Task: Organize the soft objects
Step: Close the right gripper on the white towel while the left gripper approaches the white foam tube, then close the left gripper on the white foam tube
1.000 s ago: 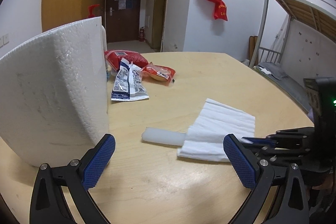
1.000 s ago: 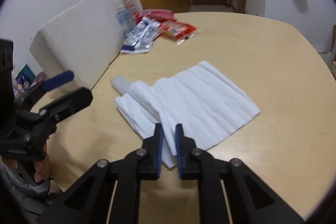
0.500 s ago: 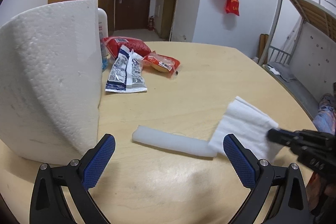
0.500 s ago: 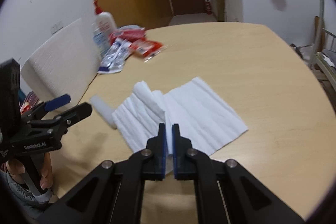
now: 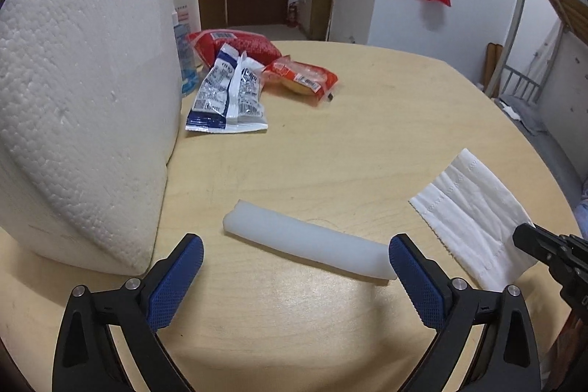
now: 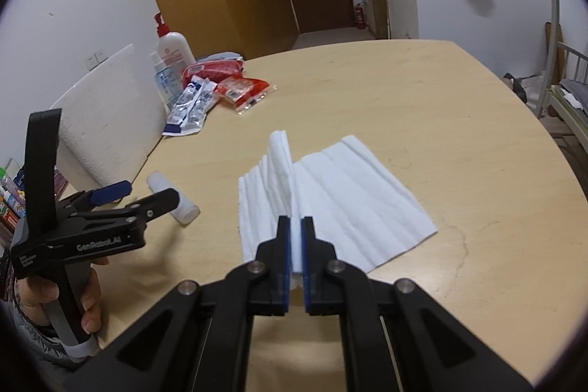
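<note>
Before me, a pale wooden desk (image 6: 422, 105) with rounded corners. Along its left edge: an upright white foam block (image 5: 84, 112), then a pump bottle (image 5: 185, 21) near the far-left corner. Just beside the bottle lie a red packet (image 5: 239, 43), a blue-and-white sachet pair (image 5: 229, 94) and a red snack wrapper (image 5: 301, 79). Toward the near edge, a white foam cylinder (image 5: 308, 239) lies flat; a white pleated cloth (image 6: 341, 197) lies spread beside it, one fold raised.
</note>
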A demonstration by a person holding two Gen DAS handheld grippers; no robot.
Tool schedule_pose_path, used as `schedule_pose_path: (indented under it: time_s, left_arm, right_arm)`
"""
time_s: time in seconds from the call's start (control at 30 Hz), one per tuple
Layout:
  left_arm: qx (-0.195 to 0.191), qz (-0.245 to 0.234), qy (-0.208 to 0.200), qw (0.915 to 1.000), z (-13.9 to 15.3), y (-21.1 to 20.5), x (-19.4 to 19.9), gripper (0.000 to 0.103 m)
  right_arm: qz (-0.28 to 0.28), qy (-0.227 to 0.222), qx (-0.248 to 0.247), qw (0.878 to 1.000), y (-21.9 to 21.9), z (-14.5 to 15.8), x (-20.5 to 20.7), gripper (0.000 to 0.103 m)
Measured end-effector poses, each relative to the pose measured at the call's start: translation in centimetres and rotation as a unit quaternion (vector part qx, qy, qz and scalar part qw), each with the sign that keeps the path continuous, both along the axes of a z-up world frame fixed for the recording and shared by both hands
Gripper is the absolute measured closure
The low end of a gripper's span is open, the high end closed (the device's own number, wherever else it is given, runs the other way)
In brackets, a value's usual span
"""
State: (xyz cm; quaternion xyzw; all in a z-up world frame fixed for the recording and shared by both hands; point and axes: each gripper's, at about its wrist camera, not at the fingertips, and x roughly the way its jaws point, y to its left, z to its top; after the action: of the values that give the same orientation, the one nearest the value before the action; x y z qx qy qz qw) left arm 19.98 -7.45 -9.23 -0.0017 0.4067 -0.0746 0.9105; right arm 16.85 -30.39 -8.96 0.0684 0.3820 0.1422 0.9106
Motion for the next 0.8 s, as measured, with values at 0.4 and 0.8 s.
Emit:
schedule_pose_path:
  time_s: [0.4, 0.8]
  left_arm:
    - [-0.005, 0.032, 0.037, 0.9988, -0.8, -1.1, 0.8, 0.014]
    - [-0.053, 0.004, 0.029, 0.9982, -0.3, -2.0, 0.9, 0.089]
  right_arm:
    - [0.013, -0.007, 0.010, 1.000, -0.4, 0.0, 0.0, 0.095]
    - [0.015, -0.009, 0.012, 1.000, -0.9, 0.2, -0.4, 0.096]
